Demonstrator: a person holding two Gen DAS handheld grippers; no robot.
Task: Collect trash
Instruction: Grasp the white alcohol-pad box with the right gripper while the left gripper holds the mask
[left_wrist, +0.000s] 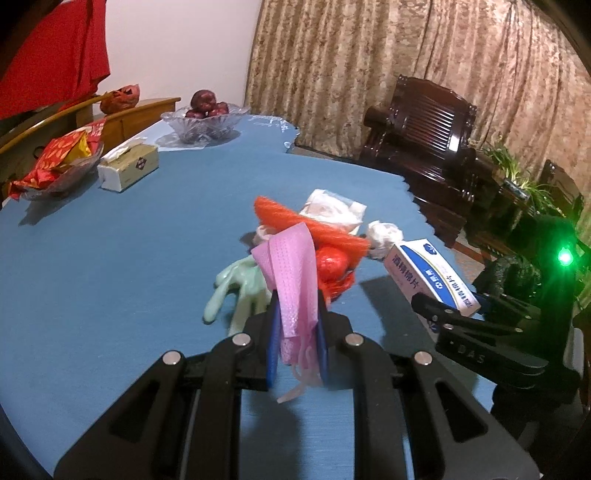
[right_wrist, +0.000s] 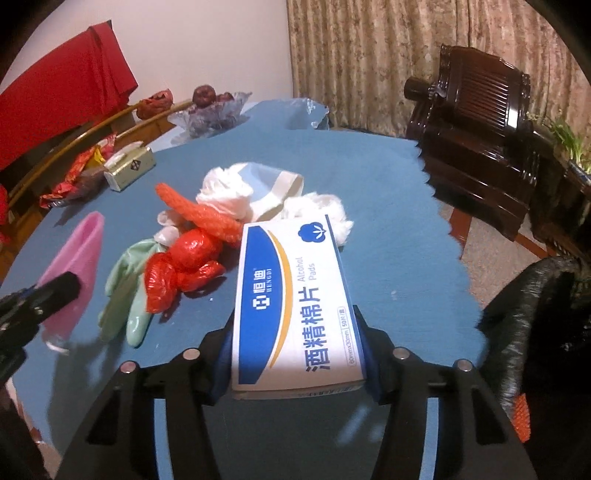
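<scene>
My left gripper is shut on a pink face mask and holds it above the blue table; the mask also shows in the right wrist view. My right gripper is shut on a white and blue alcohol pads box, seen at the right in the left wrist view. On the table lie a green glove, a red plastic bag, an orange foam net, white tissue wads and a white wrapper.
A black trash bag stands at the table's right edge. At the far left are a tissue box, a snack dish and a glass fruit bowl. A dark wooden chair stands beyond the blue table.
</scene>
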